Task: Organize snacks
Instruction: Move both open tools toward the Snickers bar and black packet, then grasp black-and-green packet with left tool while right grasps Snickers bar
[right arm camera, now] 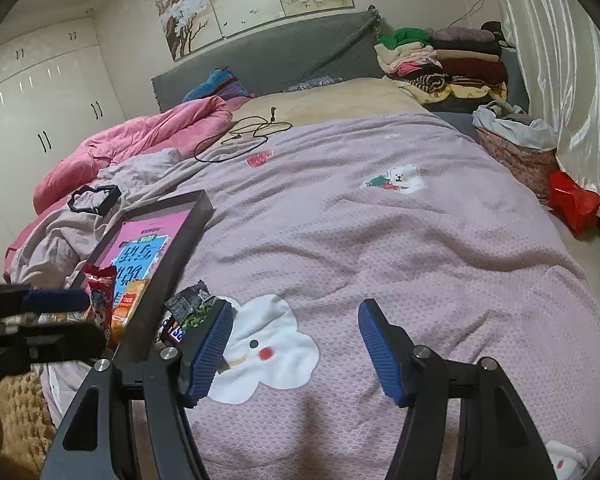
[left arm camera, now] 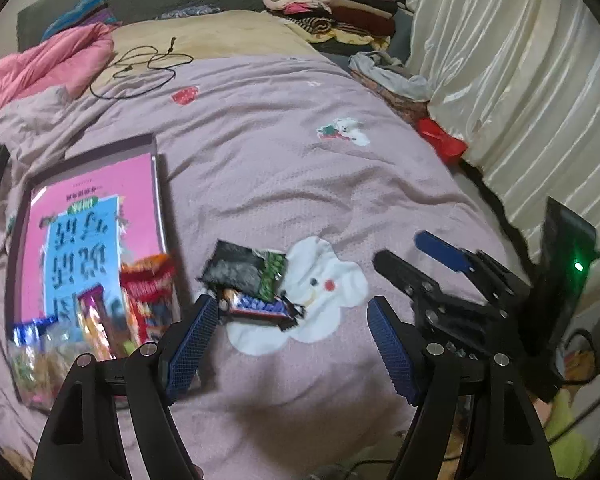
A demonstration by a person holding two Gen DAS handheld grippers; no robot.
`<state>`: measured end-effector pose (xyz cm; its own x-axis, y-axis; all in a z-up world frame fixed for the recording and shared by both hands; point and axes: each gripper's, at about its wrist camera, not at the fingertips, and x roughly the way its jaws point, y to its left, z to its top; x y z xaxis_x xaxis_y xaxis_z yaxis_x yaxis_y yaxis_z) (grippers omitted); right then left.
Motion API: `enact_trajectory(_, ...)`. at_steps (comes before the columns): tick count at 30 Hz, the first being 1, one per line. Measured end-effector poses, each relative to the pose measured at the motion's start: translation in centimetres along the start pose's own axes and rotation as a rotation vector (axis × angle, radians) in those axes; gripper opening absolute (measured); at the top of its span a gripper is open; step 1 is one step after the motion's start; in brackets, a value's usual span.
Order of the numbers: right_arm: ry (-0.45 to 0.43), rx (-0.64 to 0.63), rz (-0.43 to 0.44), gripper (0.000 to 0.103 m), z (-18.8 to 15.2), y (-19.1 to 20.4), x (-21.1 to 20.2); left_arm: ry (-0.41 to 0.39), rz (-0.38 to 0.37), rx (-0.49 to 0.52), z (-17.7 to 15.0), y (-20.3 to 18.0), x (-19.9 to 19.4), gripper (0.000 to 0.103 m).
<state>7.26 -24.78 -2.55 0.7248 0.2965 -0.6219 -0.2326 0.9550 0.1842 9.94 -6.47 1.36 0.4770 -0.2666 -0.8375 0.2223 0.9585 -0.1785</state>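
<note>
A shallow dark box (left arm camera: pixel 156 184) with a pink printed bottom lies on the mauve bedspread at the left. In its near end are a red packet (left arm camera: pixel 152 300), an orange-and-purple packet (left arm camera: pixel 96 320) and a clear bag with a blue top (left arm camera: pixel 32 352). Just right of the box, on a white cloud patch, lie a dark packet with green print (left arm camera: pixel 244 270) and a chocolate bar (left arm camera: pixel 260 306). My left gripper (left arm camera: pixel 292 344) is open and empty, its left pad close to the bar. My right gripper (right arm camera: pixel 296 348) is open over the patch, with the dark packet (right arm camera: pixel 192 308) and bar (right arm camera: pixel 174 332) by its left finger.
A black cable (right arm camera: pixel 240 136) and a pink quilt (right arm camera: pixel 140 140) lie farther up the bed. Folded clothes (right arm camera: pixel 440 60), a cloth basket (right arm camera: pixel 516 140) and a red bag (right arm camera: pixel 572 200) line the right side by the curtain. A black device with a green light (left arm camera: pixel 568 264) stands at the right.
</note>
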Motion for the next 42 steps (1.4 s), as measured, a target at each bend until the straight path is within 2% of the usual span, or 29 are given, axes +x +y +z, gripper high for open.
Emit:
enact_trajectory(6, 0.034, -0.005, 0.015, 0.065, -0.3, 0.1, 0.8, 0.053, 0.043, 0.061, 1.9, 0.3, 2.2, 0.079)
enact_trajectory(11, 0.072, -0.030, 0.028, 0.065, -0.9, 0.8, 1.8, 0.102, 0.042, 0.081, 3.1, 0.5, 4.0, 0.078)
enact_trajectory(23, 0.112, -0.122, 0.069, 0.065, -1.8, 2.9, 2.9, 0.280, 0.109, 0.173, 4.9, 1.0, 9.6, 0.079)
enact_trajectory(32, 0.152, -0.250, 0.167, 0.065, -2.7, 6.0, 5.0, 0.368, 0.068, 0.177, 5.9, 2.1, 11.8, 0.076)
enact_trajectory(34, 0.167, -0.289, 0.166, 0.065, -2.9, 6.9, 5.9, 0.392, 0.069, 0.185, 5.7, 2.3, 12.3, 0.072)
enact_trajectory(39, 0.202, -0.325, 0.180, 0.065, -3.5, 7.7, 7.7, 0.403, 0.046, 0.185, 5.6, 2.6, 12.7, 0.071)
enact_trajectory(42, 0.196, -0.340, 0.178, 0.065, -3.6, 8.0, 8.1, 0.411, 0.026, 0.183, 5.2, 2.5, 12.9, 0.065)
